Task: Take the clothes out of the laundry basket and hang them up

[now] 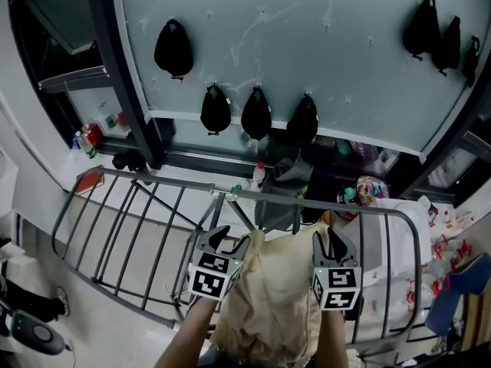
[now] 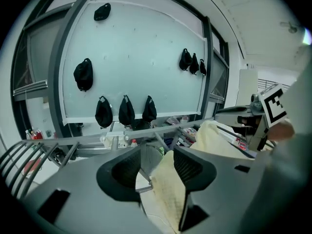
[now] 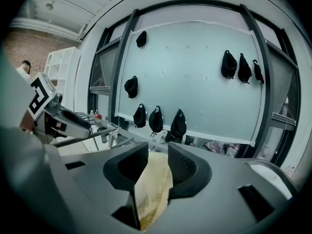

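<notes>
**Beige garment (image 1: 268, 305), head view.** The cloth lies over the right-hand section of a grey metal drying rack (image 1: 130, 228), next to the rack's centre joint, and hangs down past its near edge. The left gripper (image 1: 230, 240) stands at the garment's upper left corner and the right gripper (image 1: 335, 240) at its upper right corner. Each gripper carries its marker cube towards the camera. Beyond the rack's far edge, black caps (image 1: 255, 113) hang on a pale wall panel (image 1: 322, 29).

**Left gripper view.** The left gripper (image 2: 156, 155) has its jaws well apart. A fold of the beige garment (image 2: 170, 191) lies in the gap against one pad, with clear space before the other pad, so nothing is clamped. A rack rail (image 2: 146, 133) crosses just behind the jaws.

**Right gripper view.** The right gripper (image 3: 157, 155) has its jaws parted more narrowly. The beige garment (image 3: 153, 191) hangs loosely between them, not pinched. The black caps (image 3: 156, 119) show on the wall panel ahead.
</notes>
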The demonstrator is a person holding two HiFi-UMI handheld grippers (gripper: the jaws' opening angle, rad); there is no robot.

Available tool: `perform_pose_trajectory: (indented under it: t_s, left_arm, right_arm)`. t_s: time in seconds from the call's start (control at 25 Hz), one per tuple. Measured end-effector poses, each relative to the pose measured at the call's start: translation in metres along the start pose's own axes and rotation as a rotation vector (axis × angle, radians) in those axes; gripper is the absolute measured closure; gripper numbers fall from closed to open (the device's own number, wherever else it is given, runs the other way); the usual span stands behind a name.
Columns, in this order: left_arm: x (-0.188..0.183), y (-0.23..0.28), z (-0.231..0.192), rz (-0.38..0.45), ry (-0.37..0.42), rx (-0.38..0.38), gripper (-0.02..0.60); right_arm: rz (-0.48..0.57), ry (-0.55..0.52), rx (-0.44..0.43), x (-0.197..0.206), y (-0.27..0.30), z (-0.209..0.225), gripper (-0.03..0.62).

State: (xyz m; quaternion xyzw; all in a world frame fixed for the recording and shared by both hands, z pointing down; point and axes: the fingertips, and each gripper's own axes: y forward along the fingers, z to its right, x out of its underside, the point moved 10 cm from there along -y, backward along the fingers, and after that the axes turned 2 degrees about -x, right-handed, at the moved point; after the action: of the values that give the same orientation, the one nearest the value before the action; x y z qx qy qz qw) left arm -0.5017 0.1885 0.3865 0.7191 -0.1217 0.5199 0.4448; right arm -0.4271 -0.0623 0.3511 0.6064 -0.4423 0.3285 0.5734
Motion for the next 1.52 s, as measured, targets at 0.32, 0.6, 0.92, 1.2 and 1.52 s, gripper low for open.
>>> perform_pose_trajectory:
  t_s: [0.32, 0.6, 0.92, 1.2, 1.52]
  left_arm:
    - [0.0, -0.028, 0.017, 0.106, -0.008, 0.015, 0.359]
    - [-0.017, -0.054, 0.052, 0.245, 0.017, 0.086, 0.359]
    - [-0.039, -0.065, 0.134, 0.313, 0.109, 0.269, 0.359]
    - [-0.042, -0.057, 0.244, 0.299, 0.191, 0.512, 0.359]
    - [-0.026, -0.057, 0.403, 0.245, 0.33, 0.841, 0.359]
  right_arm:
    - [0.063, 0.027, 0.001, 0.0, -0.025, 0.001, 0.45]
    - [0.212, 0.057, 0.034, -0.006, -0.075, 0.006, 0.45]
    - [0.279, 0.095, 0.186, 0.016, -0.16, 0.039, 0.451]
    - [0.258, 0.164, 0.424, 0.068, -0.267, 0.08, 0.451]
    - [0.205, 0.272, 0.765, 0.141, -0.408, 0.11, 0.451]
